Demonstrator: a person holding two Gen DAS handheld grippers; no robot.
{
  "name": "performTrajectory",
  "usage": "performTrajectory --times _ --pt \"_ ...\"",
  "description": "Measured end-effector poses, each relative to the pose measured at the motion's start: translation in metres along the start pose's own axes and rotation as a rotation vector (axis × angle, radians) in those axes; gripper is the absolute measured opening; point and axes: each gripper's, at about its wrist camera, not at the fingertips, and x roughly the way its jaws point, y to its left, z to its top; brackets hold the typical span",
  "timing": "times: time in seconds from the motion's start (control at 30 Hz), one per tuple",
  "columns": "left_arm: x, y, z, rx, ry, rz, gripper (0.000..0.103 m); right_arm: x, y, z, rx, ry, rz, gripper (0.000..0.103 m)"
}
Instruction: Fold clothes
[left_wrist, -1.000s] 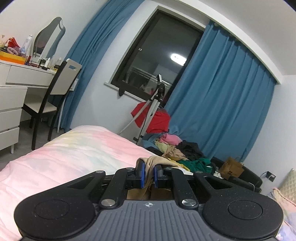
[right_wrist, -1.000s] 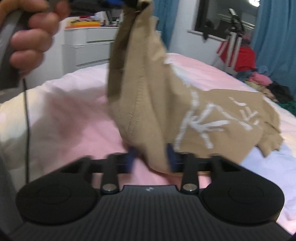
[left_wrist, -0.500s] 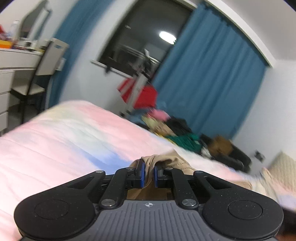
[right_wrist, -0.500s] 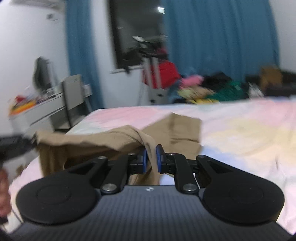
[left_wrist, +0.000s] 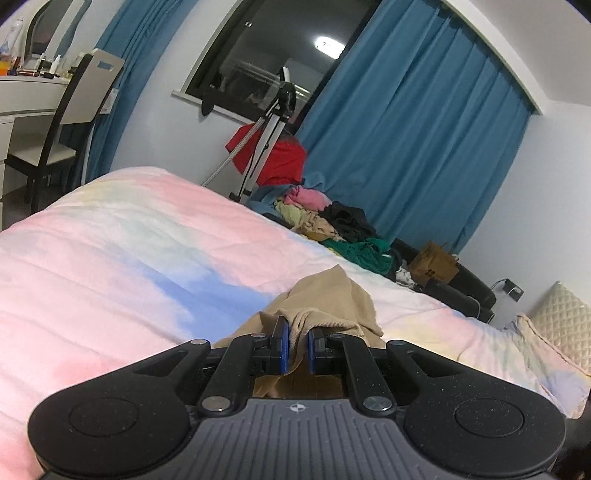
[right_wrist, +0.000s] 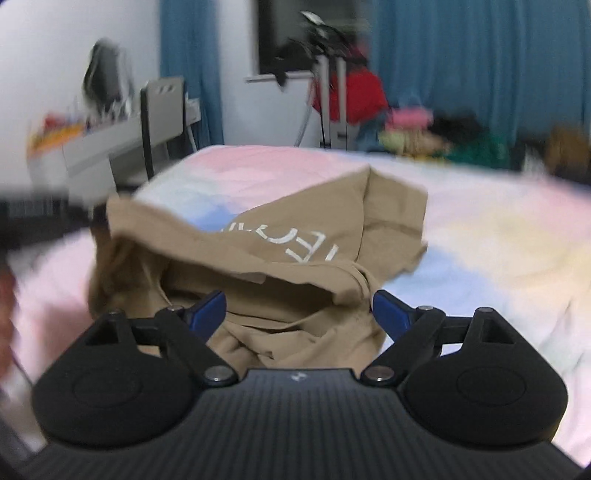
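A tan T-shirt (right_wrist: 303, 236) with white lettering lies crumpled on the pastel bedspread (right_wrist: 480, 229). In the left wrist view my left gripper (left_wrist: 295, 345) is shut on a fold of the tan T-shirt (left_wrist: 332, 295), whose cloth bunches up between and beyond the blue pads. In the right wrist view my right gripper (right_wrist: 299, 314) has its jaws opening wide. The shirt's edge lies between the blue pads (right_wrist: 388, 314) without being pinched. At the left edge of that blurred view the dark left gripper holds the shirt's other end up.
The pastel bedspread (left_wrist: 129, 251) stretches ahead. Beyond the bed stand a tripod with a red garment (left_wrist: 273, 155), a pile of clothes (left_wrist: 332, 221), blue curtains (left_wrist: 406, 147) and a dark window. A chair (left_wrist: 74, 110) and white dressing table (left_wrist: 22, 96) stand at the left.
The right gripper's jaws have spread apart and let go of the shirt, which now sags onto the bed. The left gripper stayed shut on the cloth and sank a little toward the bed.
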Motion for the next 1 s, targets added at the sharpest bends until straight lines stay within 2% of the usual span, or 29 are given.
performTrajectory --times 0.07,0.13,0.3,0.47,0.57,0.63,0.73,0.83,0.87,0.9,0.97,1.0 --pt "-0.003 -0.003 0.001 0.0 -0.011 -0.01 0.01 0.008 0.008 0.002 -0.074 -0.021 -0.064 0.088" --pt "-0.007 -0.005 0.004 0.003 -0.025 -0.02 0.01 0.015 0.004 0.007 -0.037 -0.056 -0.098 0.088" --pt "-0.016 -0.012 0.004 0.014 -0.056 -0.071 0.01 0.029 -0.038 0.017 0.282 -0.114 -0.132 0.088" --pt "-0.03 -0.027 -0.002 0.048 -0.131 -0.154 0.01 0.026 -0.09 0.0 0.542 -0.02 -0.185 0.088" --pt "-0.033 -0.033 -0.004 0.063 -0.142 -0.182 0.01 0.016 -0.11 -0.012 0.638 0.042 -0.139 0.088" --pt "-0.035 -0.034 -0.005 0.062 -0.148 -0.18 0.01 0.009 -0.112 -0.011 0.617 0.088 -0.113 0.088" --pt "-0.039 -0.032 -0.003 0.043 -0.161 -0.169 0.01 -0.001 -0.1 -0.003 0.43 0.111 -0.088 0.088" --pt "-0.047 -0.027 -0.001 0.017 -0.167 -0.17 0.01 -0.007 -0.079 0.003 0.249 0.097 -0.124 0.088" --pt "-0.05 -0.026 -0.001 0.015 -0.168 -0.168 0.01 -0.007 -0.073 0.002 0.225 0.082 -0.145 0.088" --pt "-0.054 -0.025 -0.001 0.015 -0.168 -0.166 0.01 -0.006 -0.068 0.001 0.236 0.062 -0.148 0.088" --pt "-0.059 -0.024 -0.001 0.013 -0.168 -0.163 0.01 0.0 -0.06 -0.005 0.305 0.006 -0.094 0.088" --pt "-0.06 -0.022 0.001 0.01 -0.167 -0.16 0.01 0.003 -0.056 -0.01 0.349 -0.019 -0.034 0.079"
